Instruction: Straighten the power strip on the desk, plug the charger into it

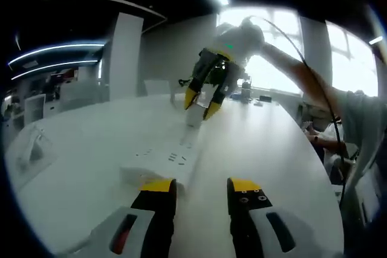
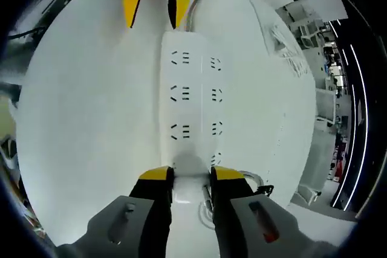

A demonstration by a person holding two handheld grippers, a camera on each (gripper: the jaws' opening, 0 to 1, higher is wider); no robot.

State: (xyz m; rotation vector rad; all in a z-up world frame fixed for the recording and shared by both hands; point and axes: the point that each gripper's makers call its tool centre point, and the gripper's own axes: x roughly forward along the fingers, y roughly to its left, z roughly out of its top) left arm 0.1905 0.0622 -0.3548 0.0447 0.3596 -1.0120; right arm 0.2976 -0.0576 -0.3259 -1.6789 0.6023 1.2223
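Power strip (image 2: 193, 107) flat on desk (image 2: 91, 119), right claw (image 2: 192, 176) gripping charger (image 2: 192, 170)

Power strip (image 2: 192, 110): smooth white plastic, slight sheen. Desk (image 2: 91, 107): smooth white top, semi-gloss, reflects light. Gripper tips w/ yellow matt pads (image 2: 156, 174), black plastic bodies.

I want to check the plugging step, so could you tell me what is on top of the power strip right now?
The charger, a white block held between the right gripper fingers, sits on the power strip's near end. The other sockets are bare. The charger hides its prongs, so whether it is fully seated cannot be seen.
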